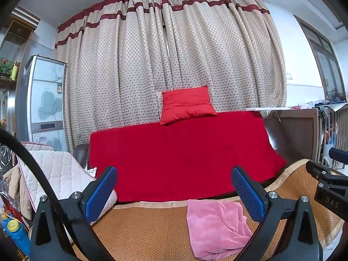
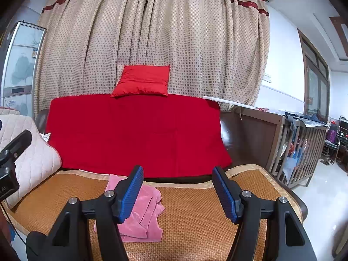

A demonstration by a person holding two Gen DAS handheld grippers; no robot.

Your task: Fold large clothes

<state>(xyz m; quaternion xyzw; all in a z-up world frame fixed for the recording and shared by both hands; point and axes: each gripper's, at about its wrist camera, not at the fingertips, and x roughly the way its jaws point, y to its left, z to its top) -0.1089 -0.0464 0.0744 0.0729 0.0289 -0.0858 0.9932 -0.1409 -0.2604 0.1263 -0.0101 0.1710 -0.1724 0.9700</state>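
Both grippers hung above the sofa seat, and neither had a hold on anything. The left gripper (image 1: 174,193) had its blue pads spread wide apart with nothing between them, and the right gripper (image 2: 178,193) stood parted the same way, empty. The pink garment (image 1: 215,228) lay crumpled on the woven mat (image 1: 152,228), touched by neither tool; in the right wrist view it sat behind that gripper's left-hand pad, toward the mat's left half. Behind it a red blanket (image 2: 134,134) draped the sofa back, a red cushion (image 2: 142,80) perched on top against the dotted curtain (image 2: 152,32). A quilted white pad (image 1: 56,171) covered the left armrest.
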